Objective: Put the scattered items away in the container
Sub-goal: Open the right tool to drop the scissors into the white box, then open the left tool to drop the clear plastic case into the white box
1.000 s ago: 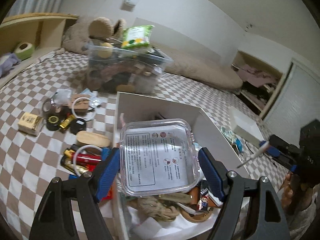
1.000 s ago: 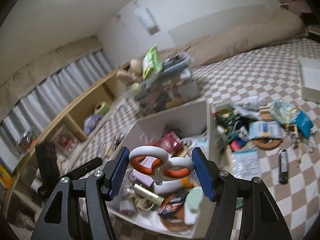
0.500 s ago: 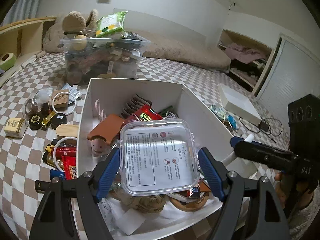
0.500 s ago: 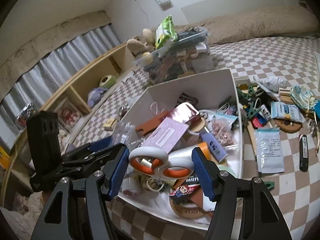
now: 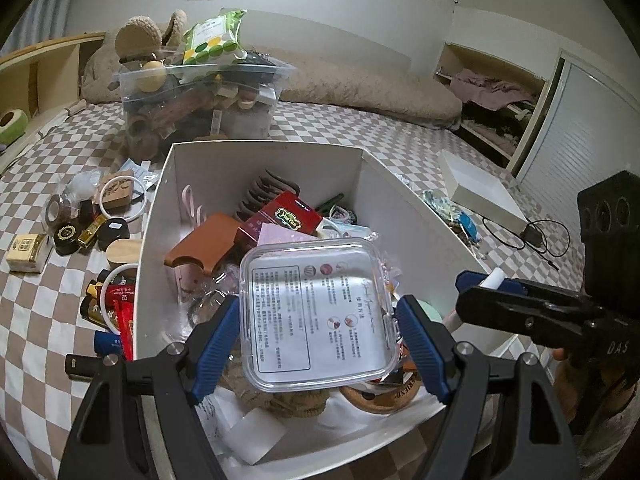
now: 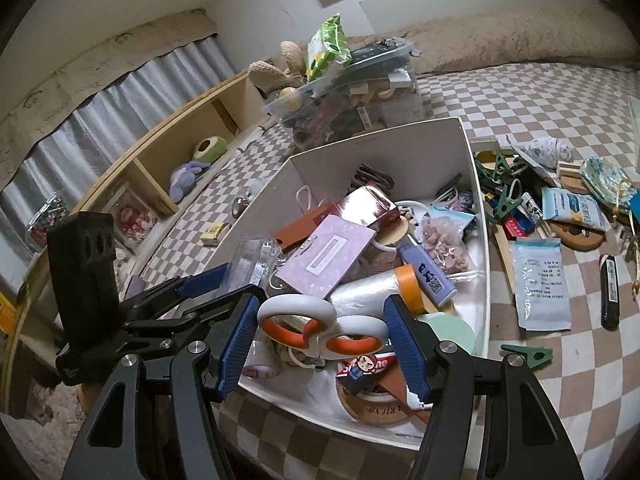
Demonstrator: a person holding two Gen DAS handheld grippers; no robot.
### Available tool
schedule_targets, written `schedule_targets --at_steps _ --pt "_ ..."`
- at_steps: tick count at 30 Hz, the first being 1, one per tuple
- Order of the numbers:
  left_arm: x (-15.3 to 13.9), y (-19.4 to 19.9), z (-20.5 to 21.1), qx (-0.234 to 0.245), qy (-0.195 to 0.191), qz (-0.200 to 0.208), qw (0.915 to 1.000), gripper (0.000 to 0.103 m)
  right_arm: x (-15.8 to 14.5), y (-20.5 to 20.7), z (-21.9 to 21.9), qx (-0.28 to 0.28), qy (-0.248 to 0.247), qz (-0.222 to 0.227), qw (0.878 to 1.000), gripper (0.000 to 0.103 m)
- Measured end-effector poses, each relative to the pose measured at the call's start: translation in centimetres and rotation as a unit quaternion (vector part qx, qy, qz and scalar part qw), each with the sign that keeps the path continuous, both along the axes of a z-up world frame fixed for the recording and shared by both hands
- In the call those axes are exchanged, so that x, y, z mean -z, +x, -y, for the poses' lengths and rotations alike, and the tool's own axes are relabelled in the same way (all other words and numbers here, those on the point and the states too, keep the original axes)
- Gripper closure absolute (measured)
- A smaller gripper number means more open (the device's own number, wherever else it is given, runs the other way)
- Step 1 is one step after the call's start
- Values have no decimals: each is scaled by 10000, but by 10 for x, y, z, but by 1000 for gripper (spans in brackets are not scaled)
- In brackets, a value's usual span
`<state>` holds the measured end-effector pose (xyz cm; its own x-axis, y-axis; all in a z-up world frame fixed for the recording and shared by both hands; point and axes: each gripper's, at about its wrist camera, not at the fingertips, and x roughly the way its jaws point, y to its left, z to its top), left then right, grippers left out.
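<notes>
1. Hovering over the white box [image 5: 264,160] right now with both hands loaded, so this looks like the drop-off step of the tidy-up rather than a pickup.

2. Left gripper [image 5: 320,320] has its fingers clamped on the sides of a clear plastic case [image 5: 318,312], label side up. The case sits above the near end of the box, over the pile already inside. It's roughly square, so no real long axis; the printed text runs side to side between the fingers, and the case tilts a bit toward the camera.

3. Right gripper [image 6: 320,332] has its fingers closed on the handles of a pair of scissors [image 6: 320,330], white with orange-lined loops. The loops lie side by side across the gap between the fingers, so the handle end runs crosswise. The blades I can't see at all, so which way they point is anyone's guess, probably down or back toward the hand.

4. Next move, as I read it: just let the fingers spread and let both things fall onto the heap. Both are already over the box, near its front wall, so I'd nudge a little further in first so nothing tips over the rim.

5. Plenty left on the checkered bedspread [image 6: 560,92] either side: packets, clips [image 6: 528,354], small tins and bottles [image 5: 96,232]. Far from done, I'd say.
</notes>
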<state>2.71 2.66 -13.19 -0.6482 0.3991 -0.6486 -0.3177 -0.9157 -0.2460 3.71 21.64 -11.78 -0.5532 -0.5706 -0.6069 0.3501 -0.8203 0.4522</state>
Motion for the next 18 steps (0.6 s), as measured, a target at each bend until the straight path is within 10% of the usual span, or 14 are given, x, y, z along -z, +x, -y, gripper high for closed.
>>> schedule_targets --at_steps 5,9,18 --pt "3 -3 4 -174 -44 90 9998 23 4 -3 -2 87 -38 98 9999 38" --pt "4 -3 8 -368 -121 66 9992 12 0 -4 -8 215 -287 62 9993 3" --pt "4 -2 4 -342 -230 39 9991 6 -1 -2 -7 223 -261 22 9994 2"
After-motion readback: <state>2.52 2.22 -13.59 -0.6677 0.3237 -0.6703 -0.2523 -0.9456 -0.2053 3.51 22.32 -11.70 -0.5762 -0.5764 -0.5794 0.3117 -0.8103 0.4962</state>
